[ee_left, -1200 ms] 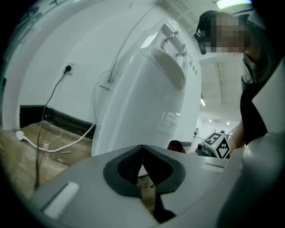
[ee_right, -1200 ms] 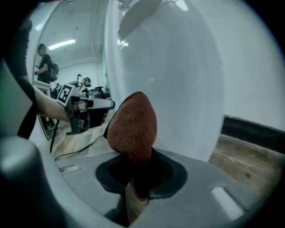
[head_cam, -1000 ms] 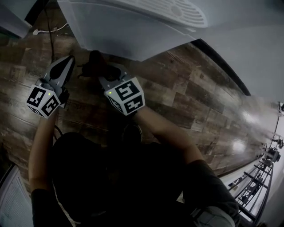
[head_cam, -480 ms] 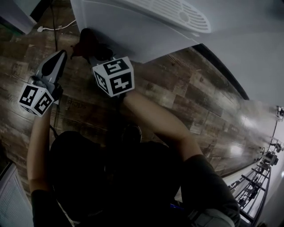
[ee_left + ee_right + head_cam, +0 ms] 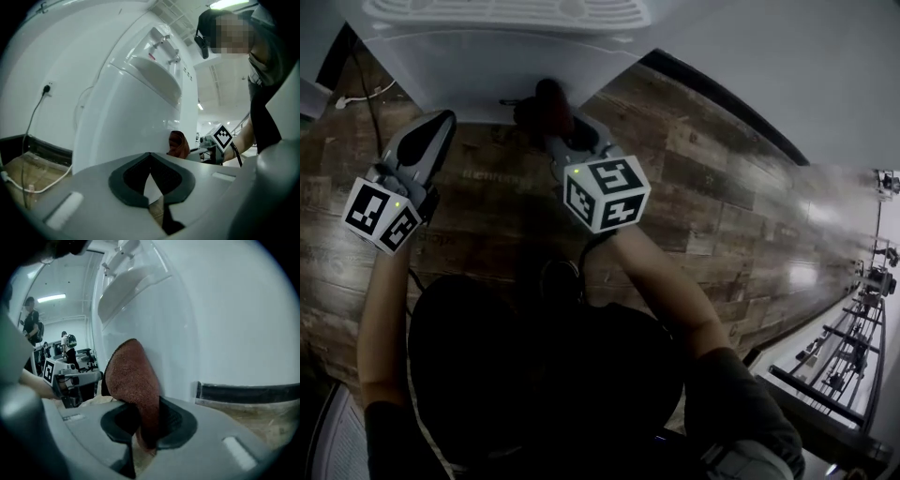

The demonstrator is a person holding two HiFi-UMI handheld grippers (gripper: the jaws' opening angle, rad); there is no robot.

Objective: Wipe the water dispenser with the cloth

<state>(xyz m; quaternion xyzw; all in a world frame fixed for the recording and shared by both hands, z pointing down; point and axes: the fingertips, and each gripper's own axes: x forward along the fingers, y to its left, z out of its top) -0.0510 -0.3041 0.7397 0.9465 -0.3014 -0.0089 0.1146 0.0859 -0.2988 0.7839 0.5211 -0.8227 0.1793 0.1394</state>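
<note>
Here, the reddish-brown cloth [image 5: 133, 376] is pinched between the jaws of the right gripper [image 5: 145, 425], and its free end is pressed against the white water dispenser [image 5: 225, 310] low down. The left gripper [image 5: 150, 176] is held nearby, its jaws closed tip to tip on nothing.

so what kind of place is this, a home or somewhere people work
Likely a big shared workspace or lab, not a home: a white water dispenser on a wood-look floor, metal racks along the far side, other people standing under strip lights.
</note>
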